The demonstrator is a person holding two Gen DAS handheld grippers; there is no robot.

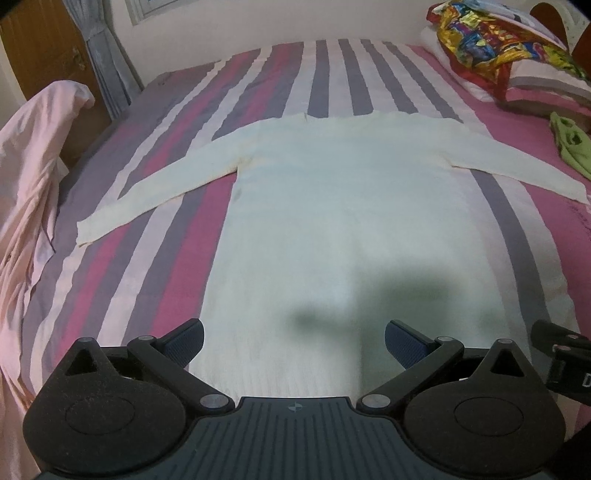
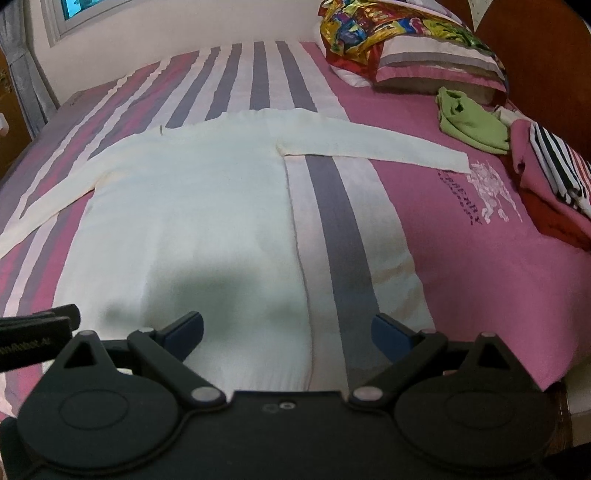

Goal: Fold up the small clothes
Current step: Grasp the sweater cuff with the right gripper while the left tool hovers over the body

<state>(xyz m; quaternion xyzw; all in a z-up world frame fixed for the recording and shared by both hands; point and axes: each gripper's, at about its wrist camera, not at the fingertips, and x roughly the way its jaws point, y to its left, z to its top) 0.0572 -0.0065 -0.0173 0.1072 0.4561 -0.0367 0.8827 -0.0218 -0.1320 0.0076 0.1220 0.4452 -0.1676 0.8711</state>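
A white long-sleeved sweater (image 1: 332, 206) (image 2: 192, 206) lies flat on the striped bed, hem toward me, both sleeves spread out to the sides. Its left sleeve (image 1: 147, 184) runs down-left; its right sleeve (image 2: 369, 142) reaches toward the pink part of the cover. My left gripper (image 1: 294, 341) hovers open above the hem, nothing between its blue pads. My right gripper (image 2: 287, 334) is open too, above the sweater's lower right edge and the grey stripe beside it. Each gripper's shadow falls on the knit.
The bed cover (image 1: 317, 74) has pink, grey and white stripes. A pale pink cloth (image 1: 33, 177) hangs at the left. Pillows with a colourful cloth (image 2: 388, 33), a green garment (image 2: 469, 122) and a striped folded pile (image 2: 554, 173) lie at the right. The bed's edge (image 2: 554, 384) is near right.
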